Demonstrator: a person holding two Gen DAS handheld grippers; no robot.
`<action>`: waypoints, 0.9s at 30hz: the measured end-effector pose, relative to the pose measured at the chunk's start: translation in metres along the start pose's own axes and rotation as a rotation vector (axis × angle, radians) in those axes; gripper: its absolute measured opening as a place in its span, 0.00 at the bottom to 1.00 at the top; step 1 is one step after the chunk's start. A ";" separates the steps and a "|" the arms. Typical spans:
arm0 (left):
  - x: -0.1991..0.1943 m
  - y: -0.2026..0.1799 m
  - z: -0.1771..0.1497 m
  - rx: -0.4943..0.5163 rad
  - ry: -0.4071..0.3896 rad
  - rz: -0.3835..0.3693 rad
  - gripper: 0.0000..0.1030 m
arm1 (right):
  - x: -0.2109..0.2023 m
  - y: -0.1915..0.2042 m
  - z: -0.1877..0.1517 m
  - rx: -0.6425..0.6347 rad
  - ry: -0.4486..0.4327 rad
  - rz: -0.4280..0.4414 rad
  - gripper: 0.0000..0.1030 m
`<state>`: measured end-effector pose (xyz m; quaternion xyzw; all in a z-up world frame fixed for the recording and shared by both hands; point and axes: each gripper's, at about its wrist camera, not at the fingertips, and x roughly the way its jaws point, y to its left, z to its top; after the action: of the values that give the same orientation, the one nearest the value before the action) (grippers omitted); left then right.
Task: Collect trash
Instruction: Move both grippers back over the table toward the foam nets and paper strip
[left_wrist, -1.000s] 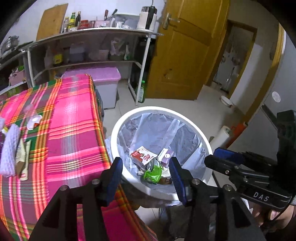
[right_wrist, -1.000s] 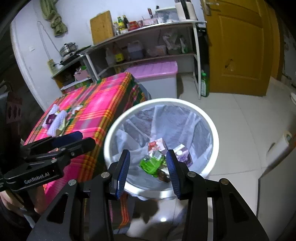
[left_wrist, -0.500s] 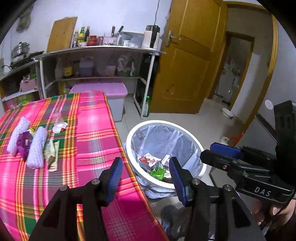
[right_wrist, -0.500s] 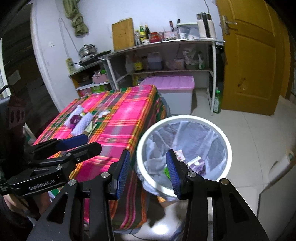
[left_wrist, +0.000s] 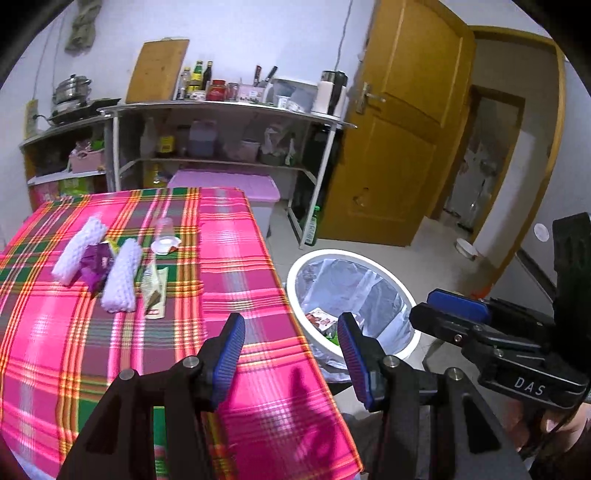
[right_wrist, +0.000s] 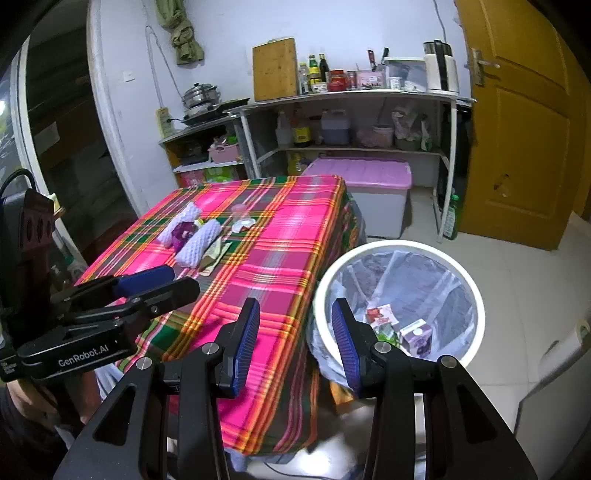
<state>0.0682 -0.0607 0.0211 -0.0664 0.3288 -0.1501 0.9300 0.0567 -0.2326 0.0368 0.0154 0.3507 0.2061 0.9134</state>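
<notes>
A white trash bin with a clear liner stands on the floor right of the table and holds several wrappers and cartons. On the pink plaid tablecloth lie two white foam sleeves, a purple wrapper, a flat snack packet and a clear cup with its lid. My left gripper is open and empty above the table's near right corner. My right gripper is open and empty between table edge and bin.
A metal shelf rack with bottles and jars runs along the back wall. A pink-lidded storage box sits on the floor behind the table. A yellow wooden door is at the right. A green bottle stands by the rack leg.
Both grippers have pulled up and back from over the bin toward the table. The trash on the tablecloth has come fully into view. Both stay open and empty.
</notes>
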 end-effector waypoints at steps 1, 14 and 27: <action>-0.002 0.002 0.000 -0.003 -0.004 0.002 0.50 | 0.000 0.003 0.000 -0.005 0.000 0.003 0.41; -0.027 0.029 -0.010 -0.053 -0.038 0.034 0.50 | 0.011 0.025 0.004 -0.049 0.019 0.035 0.41; -0.023 0.064 -0.014 -0.108 -0.028 0.100 0.50 | 0.032 0.034 0.006 -0.056 0.051 0.069 0.43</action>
<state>0.0575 0.0071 0.0090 -0.1020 0.3263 -0.0847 0.9359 0.0692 -0.1891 0.0269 -0.0034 0.3675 0.2478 0.8964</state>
